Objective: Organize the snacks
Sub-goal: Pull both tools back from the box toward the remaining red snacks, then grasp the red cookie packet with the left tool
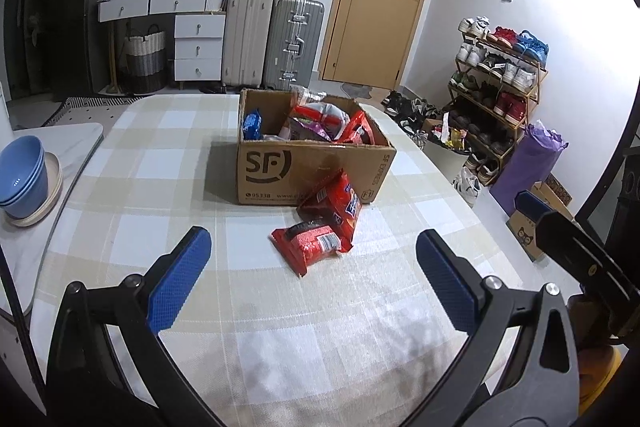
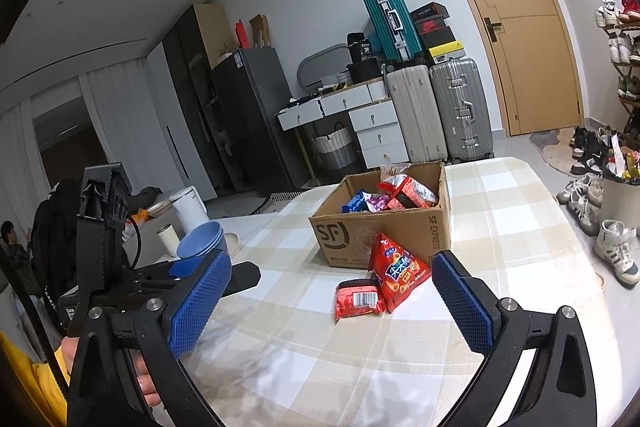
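Left wrist view: the left gripper (image 1: 314,271), its blue knurled pads spread wide with nothing between them, hovers at the bottom of the frame over a checked tablecloth (image 1: 160,163). At centre, two crinkly red snack packets (image 1: 320,227) lie just before a corrugated SF cardboard box (image 1: 312,167) filled with more bags, their long axes slanting toward upper right.

Right wrist view: the right gripper (image 2: 328,303) also stands apart and empty. The larger triangular packet (image 2: 398,273) leans against the box (image 2: 332,231); the small flat one (image 2: 358,299) lies barcode-up beside it.

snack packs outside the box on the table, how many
2. A tall red snack bag leans against the front of the cardboard box; a smaller red packet lies flat beside it on the tablecloth. Others could hide behind the box.
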The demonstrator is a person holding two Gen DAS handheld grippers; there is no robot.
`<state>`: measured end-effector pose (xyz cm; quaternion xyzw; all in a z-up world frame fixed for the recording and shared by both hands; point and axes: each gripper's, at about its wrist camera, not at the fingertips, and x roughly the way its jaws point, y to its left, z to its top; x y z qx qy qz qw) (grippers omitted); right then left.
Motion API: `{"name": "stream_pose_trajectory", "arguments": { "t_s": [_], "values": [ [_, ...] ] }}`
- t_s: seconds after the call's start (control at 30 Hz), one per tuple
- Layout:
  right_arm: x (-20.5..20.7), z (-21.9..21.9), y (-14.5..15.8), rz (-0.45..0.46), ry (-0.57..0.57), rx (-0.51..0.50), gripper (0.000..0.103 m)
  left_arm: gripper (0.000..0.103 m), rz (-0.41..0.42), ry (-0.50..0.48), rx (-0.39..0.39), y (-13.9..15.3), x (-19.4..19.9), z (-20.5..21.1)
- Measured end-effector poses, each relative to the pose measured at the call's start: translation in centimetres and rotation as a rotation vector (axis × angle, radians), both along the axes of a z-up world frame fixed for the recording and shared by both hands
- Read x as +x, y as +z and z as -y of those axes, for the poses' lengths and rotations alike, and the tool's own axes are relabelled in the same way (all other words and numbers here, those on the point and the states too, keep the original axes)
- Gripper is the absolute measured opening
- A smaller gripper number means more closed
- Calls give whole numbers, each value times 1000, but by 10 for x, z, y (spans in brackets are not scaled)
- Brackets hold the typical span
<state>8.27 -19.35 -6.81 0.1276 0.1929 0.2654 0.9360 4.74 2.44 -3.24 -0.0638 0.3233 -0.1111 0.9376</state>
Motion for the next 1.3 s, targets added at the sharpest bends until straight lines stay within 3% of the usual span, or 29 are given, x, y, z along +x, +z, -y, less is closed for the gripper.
{"name": "stream_pose_trajectory", "arguments": {
  "t_s": [0.47, 0.63, 0.97, 1.1, 1.2, 1.3],
  "values": [
    [19, -2, -36, -77, -5, -7, 102, 102, -122, 30, 19, -55, 31, 2],
    [37, 3, -60, -136, -7, 5, 102, 102, -234, 18, 69, -96, 65, 15],
    [74, 13, -99, -244, -8, 40, 102, 102, -277, -41, 115, -132, 131, 35],
    [86, 18, -111, -272, -10, 57, 102, 92, -318, -83, 185, -148, 155, 53],
    [93, 21, -119, -294, -9, 75, 102, 75, -319, -141, 214, -156, 166, 64],
    [99, 25, -125, -318, 0, 106, 102, 67, -301, -171, 255, -161, 172, 71]
  ]
}}
